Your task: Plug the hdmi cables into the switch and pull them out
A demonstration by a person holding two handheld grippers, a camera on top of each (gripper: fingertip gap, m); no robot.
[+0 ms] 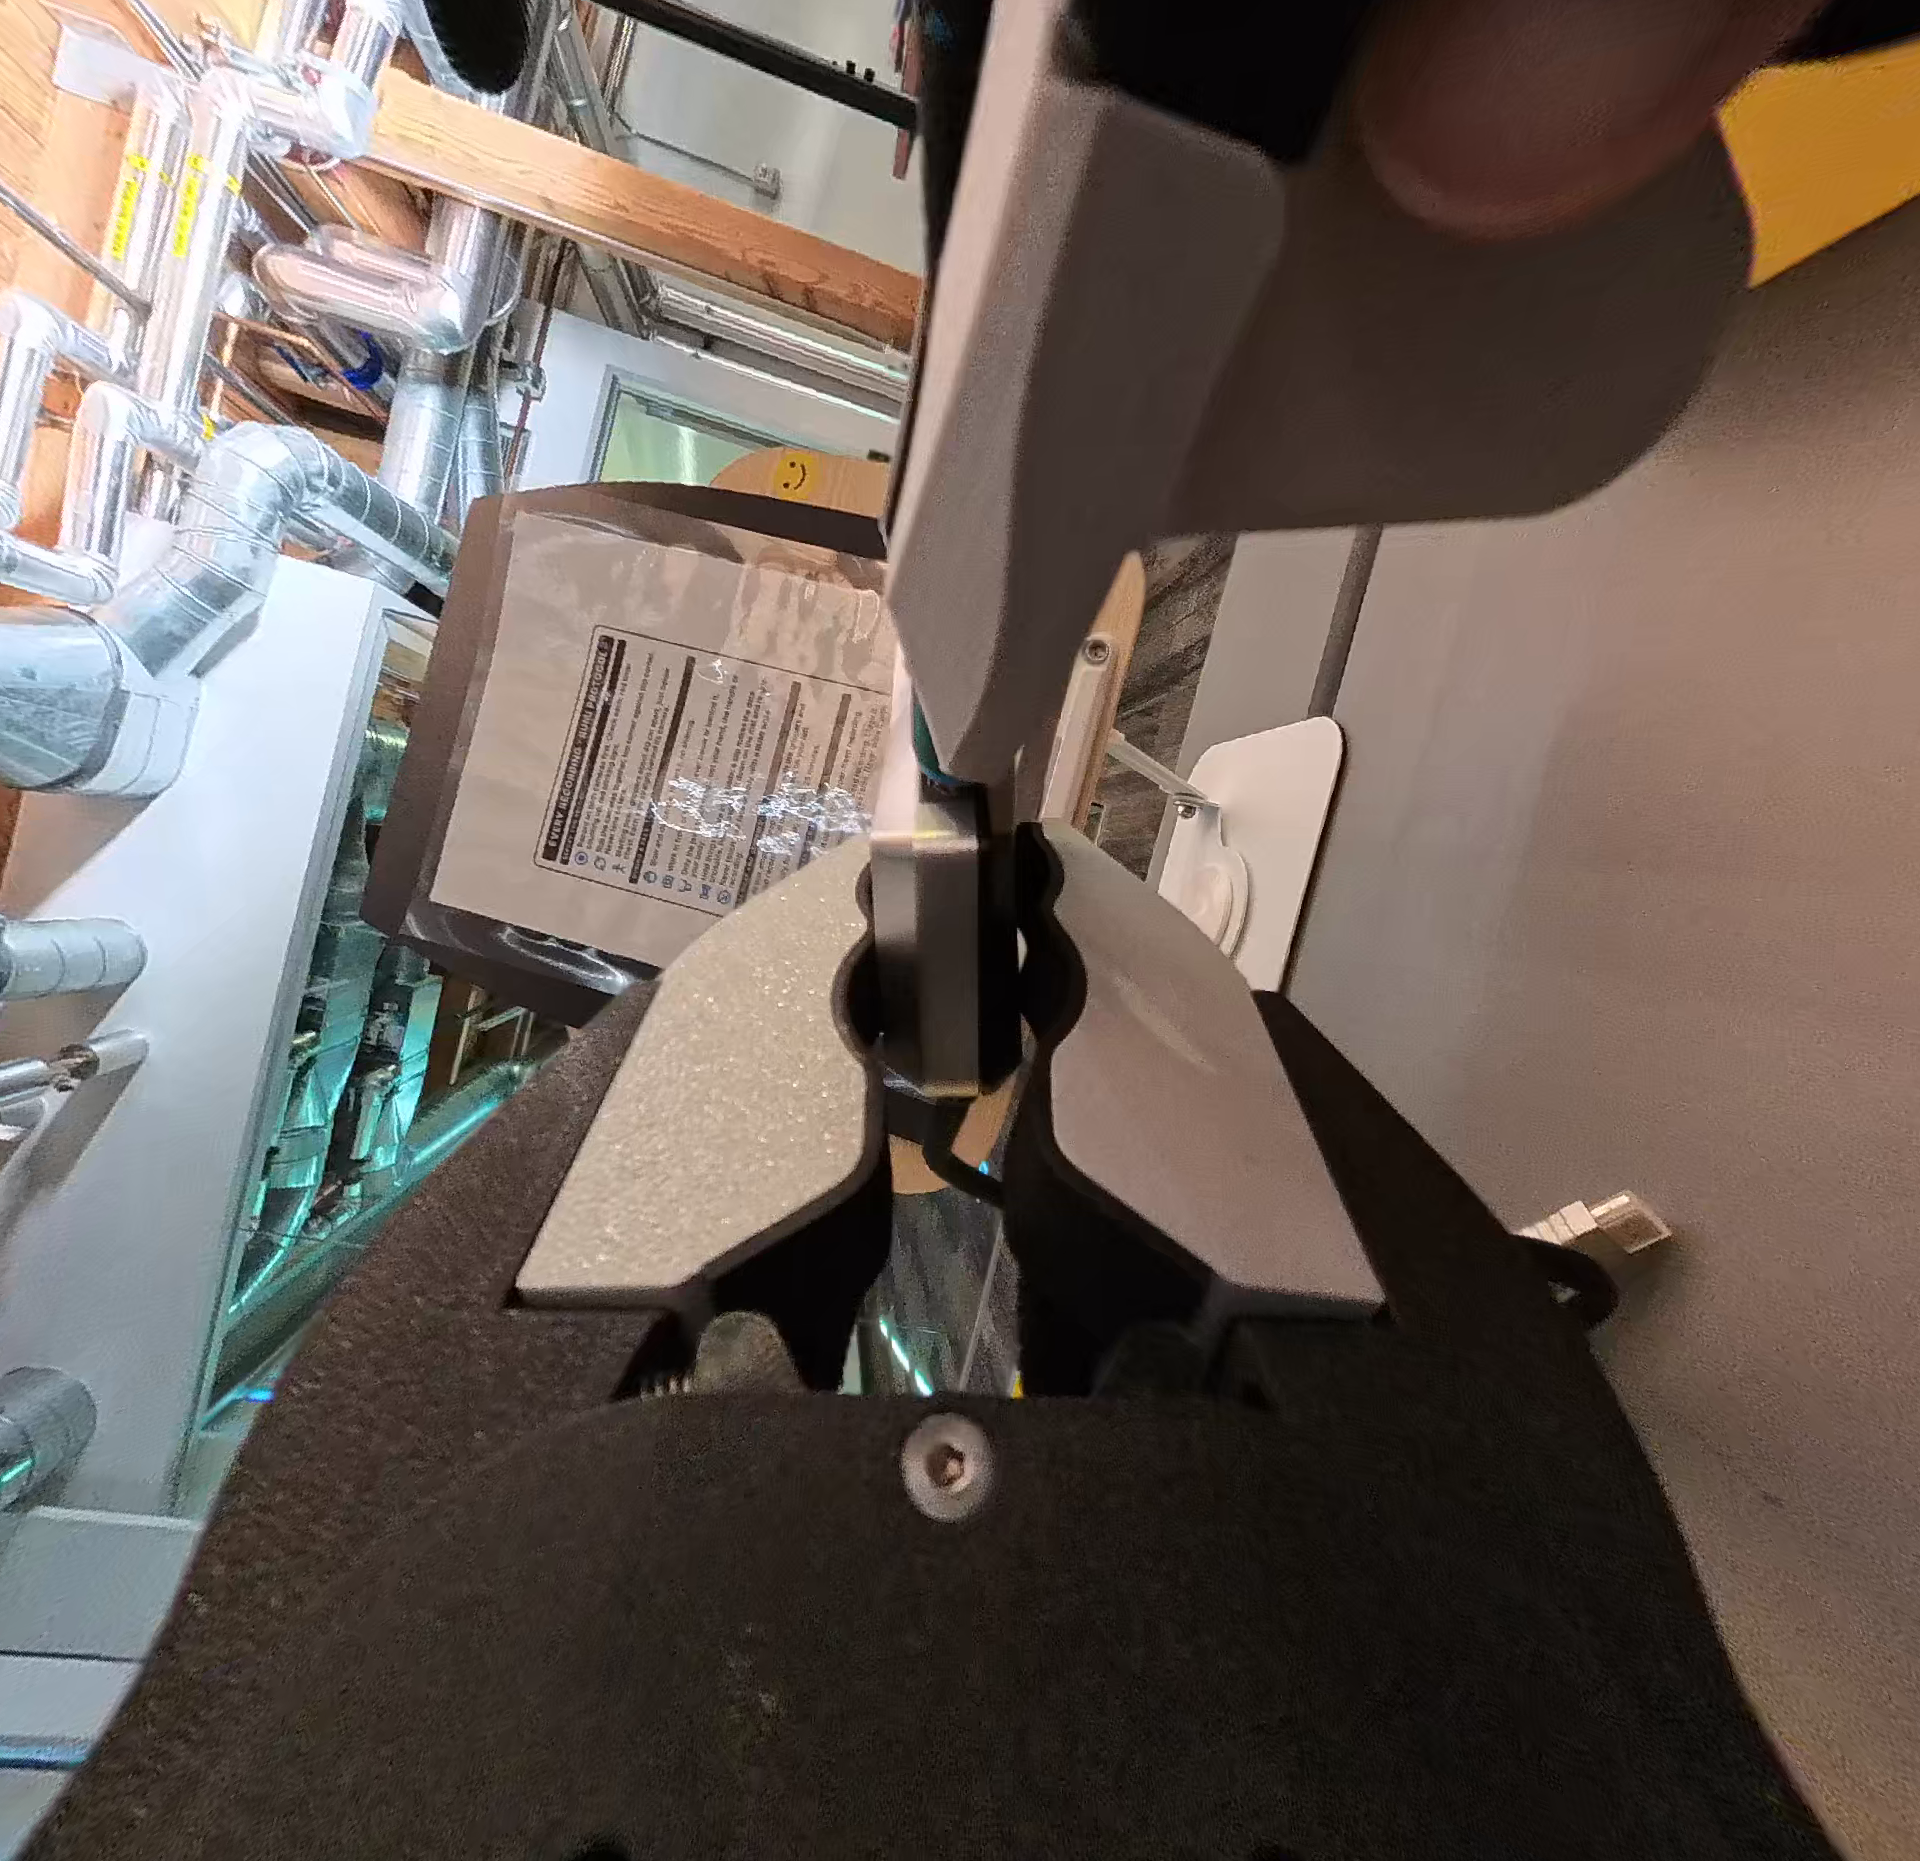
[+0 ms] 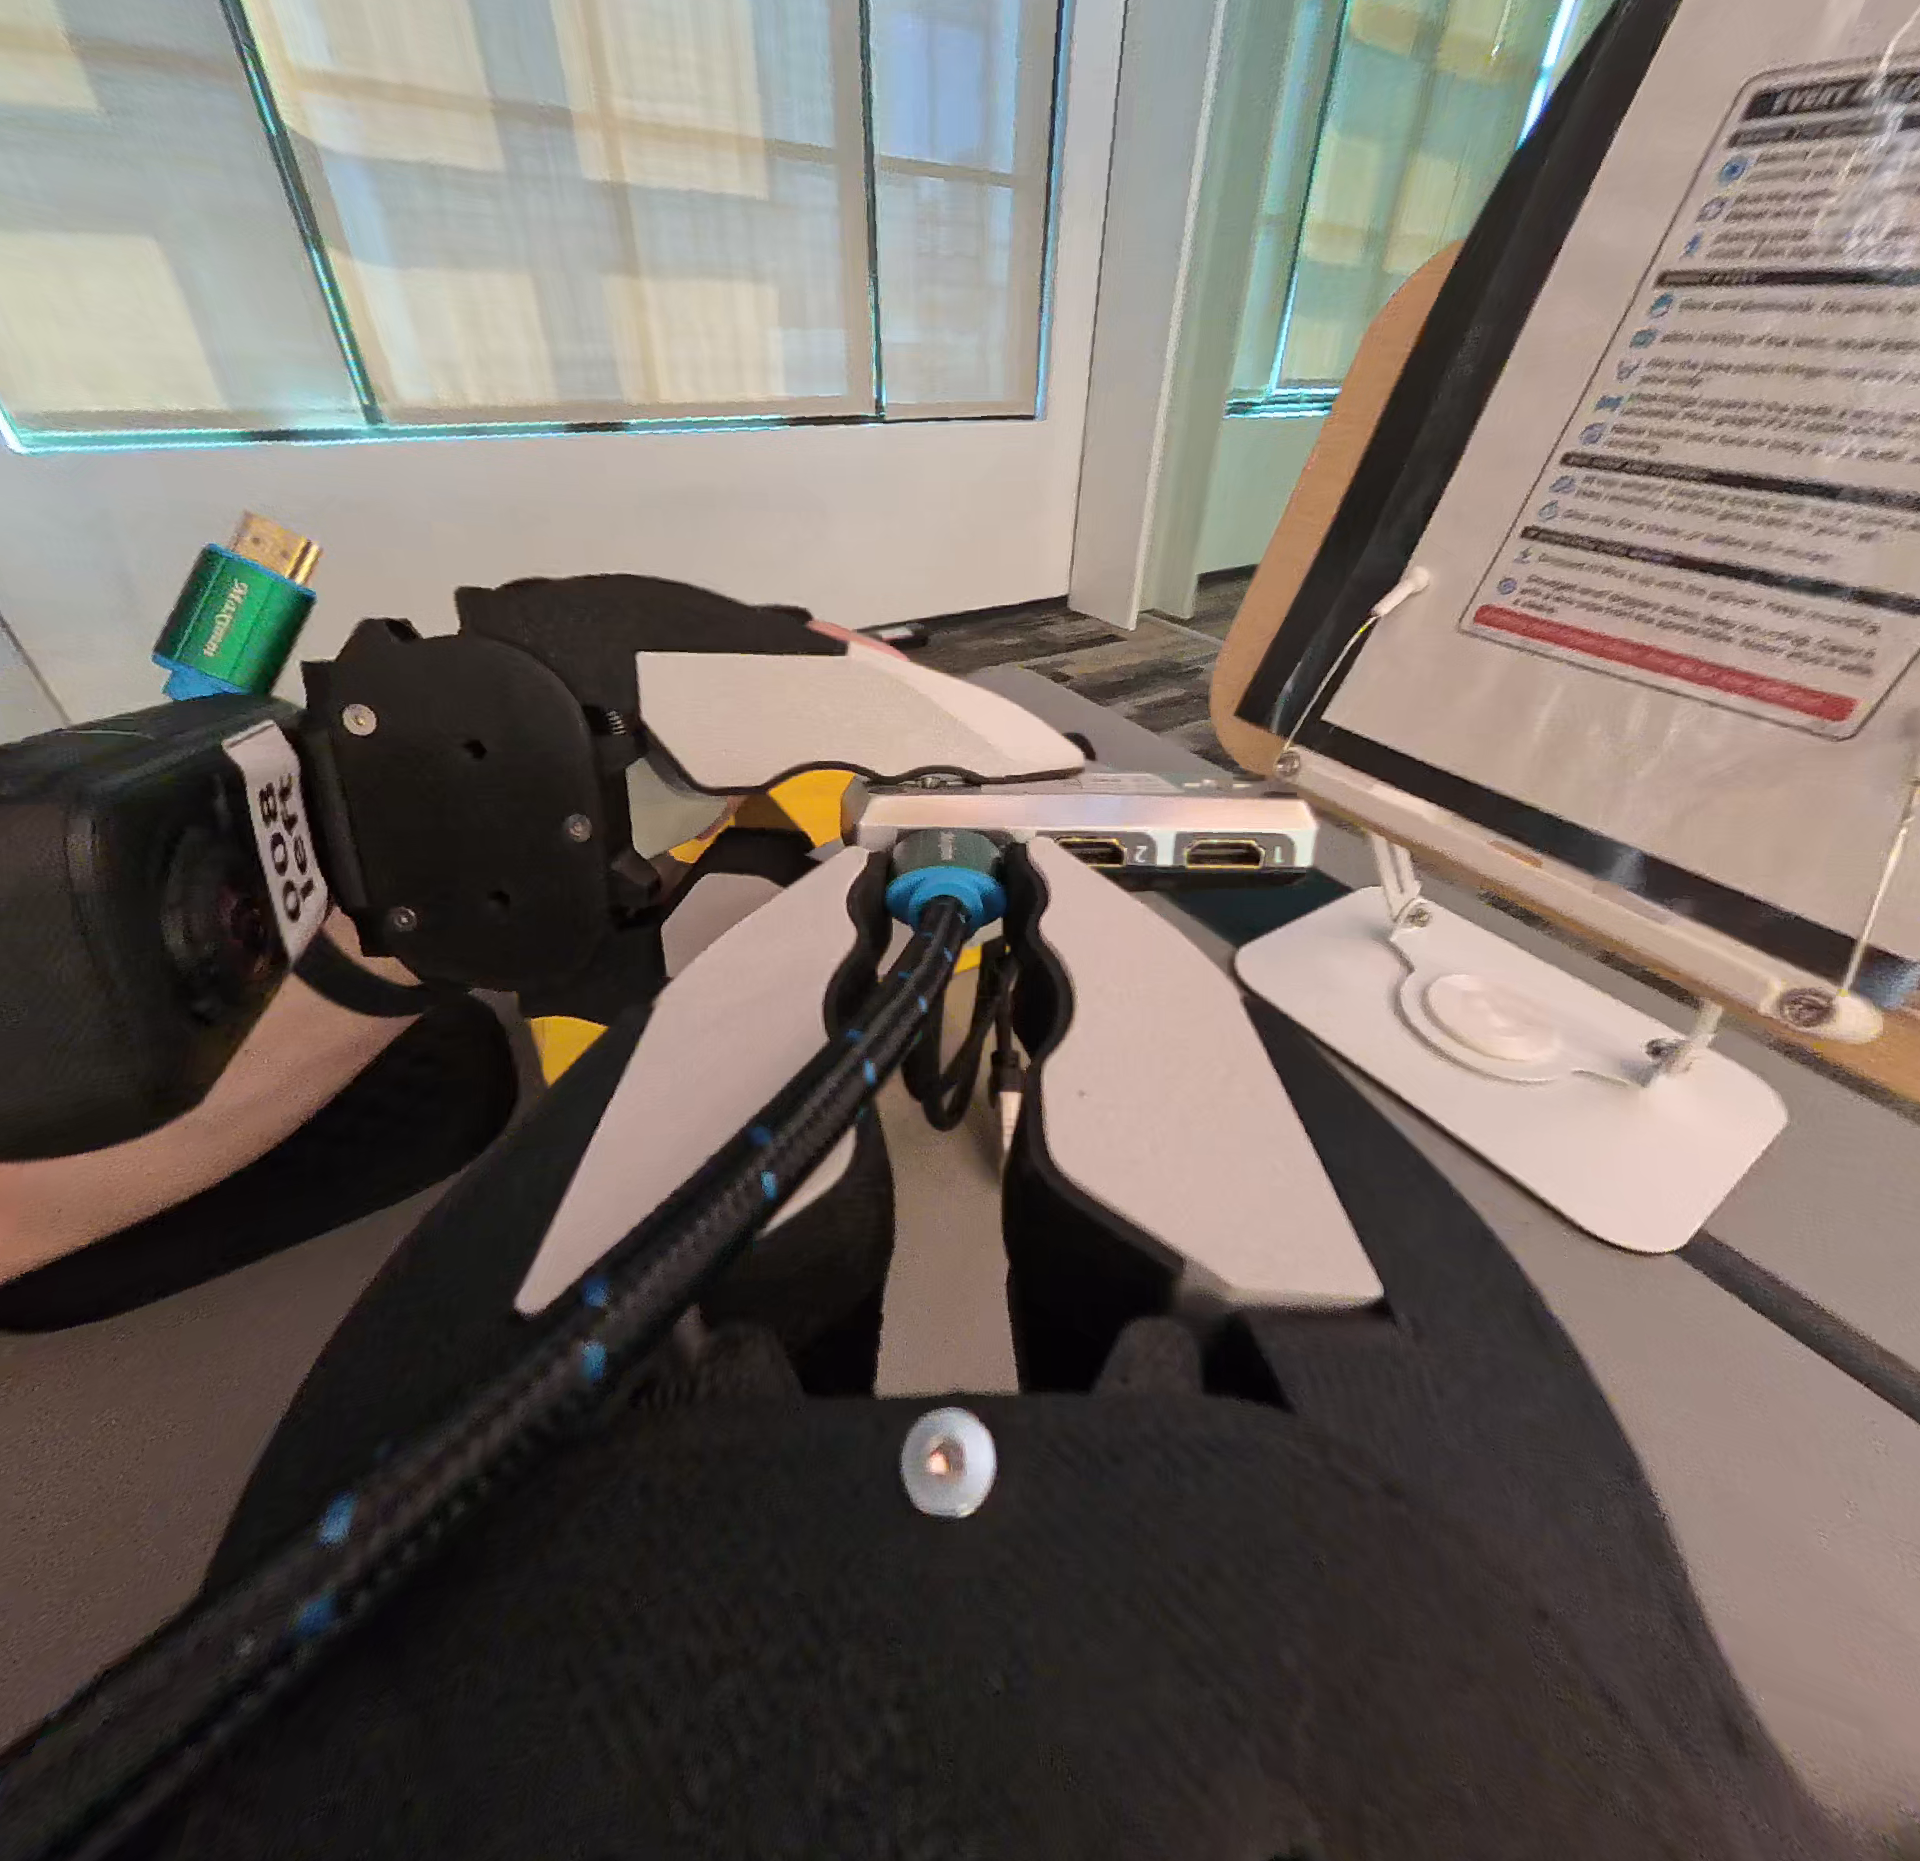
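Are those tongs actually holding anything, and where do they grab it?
Yes. The left tongs clamp one end of the silver HDMI switch. The right tongs grip the plug of the black braided cable.

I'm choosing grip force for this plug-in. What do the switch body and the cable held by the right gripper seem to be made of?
The switch looks like brushed aluminium: a silvery satin shell with crisp edges, and gold-toned ports on its face. The cable looks jacketed in woven fabric, probably nylon: a black braid flecked with blue. Its plug has a dark metallic-looking sleeve and a blue collar, likely rubber or plastic.

surface: grey table [image 2: 1818,1416] | on it: white stand base [image 2: 1507,1115], thin black cable [image 2: 951,1084]
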